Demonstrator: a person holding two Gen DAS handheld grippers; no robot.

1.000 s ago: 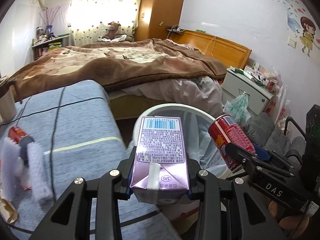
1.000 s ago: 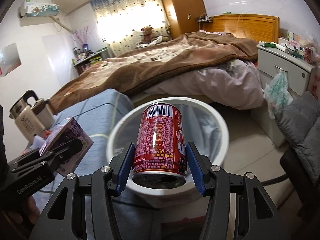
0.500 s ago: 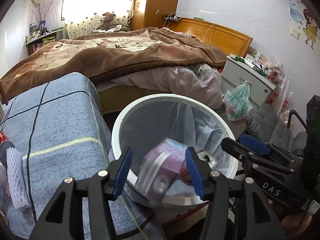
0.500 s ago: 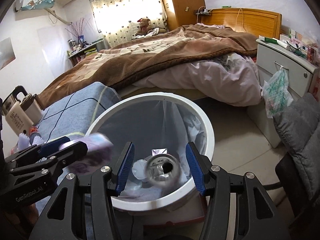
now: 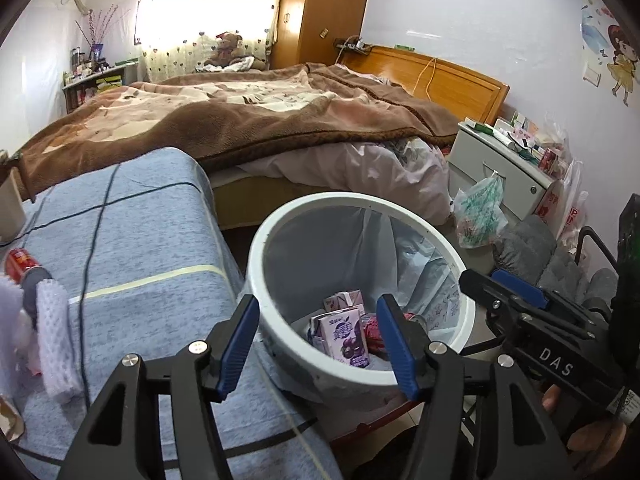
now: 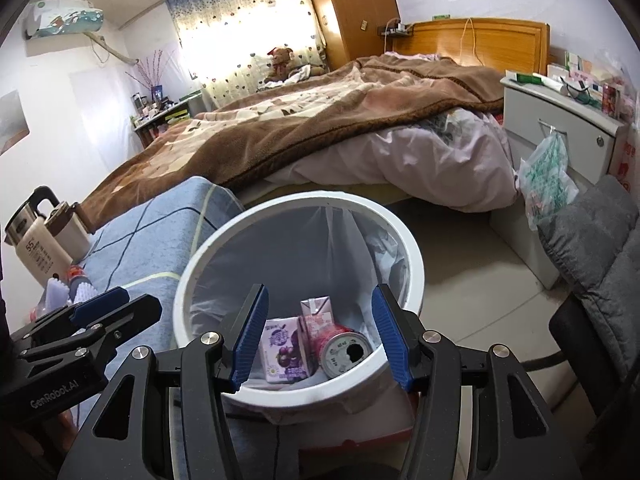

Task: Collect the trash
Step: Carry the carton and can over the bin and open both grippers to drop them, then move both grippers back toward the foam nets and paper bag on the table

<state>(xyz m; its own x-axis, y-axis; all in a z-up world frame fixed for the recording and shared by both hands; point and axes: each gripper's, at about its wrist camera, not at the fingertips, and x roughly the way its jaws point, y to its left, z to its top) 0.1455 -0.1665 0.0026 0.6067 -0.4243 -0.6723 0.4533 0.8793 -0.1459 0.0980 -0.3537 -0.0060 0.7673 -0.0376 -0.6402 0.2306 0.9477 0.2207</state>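
A white bin (image 5: 280, 216) lined with a clear bag stands below both grippers. At its bottom lie a purple drink carton (image 5: 346, 338), a second pale carton (image 5: 346, 302) and a red can (image 6: 340, 350). My left gripper (image 5: 318, 308) hangs over the bin's near rim with its jaws opening and nothing between them. Over the same bin (image 6: 304, 200) my right gripper (image 6: 319, 294) is open and empty, with the purple carton (image 6: 282, 346) far below it. Each gripper shows at the edge of the other's view.
A table under blue-grey cloth (image 5: 140, 248) touches the bin's left side and bears another red can (image 5: 18, 260), white foam netting (image 5: 54, 332) and a kettle (image 6: 36, 240). Behind the bin is a bed (image 5: 240, 120). A nightstand (image 5: 500, 168), plastic bag (image 5: 478, 208) and grey cushioned chair (image 6: 592, 248) stand right.
The left gripper let go of the purple carton and the right gripper let go of the red can. Both fell into the bin and now rest at its bottom.
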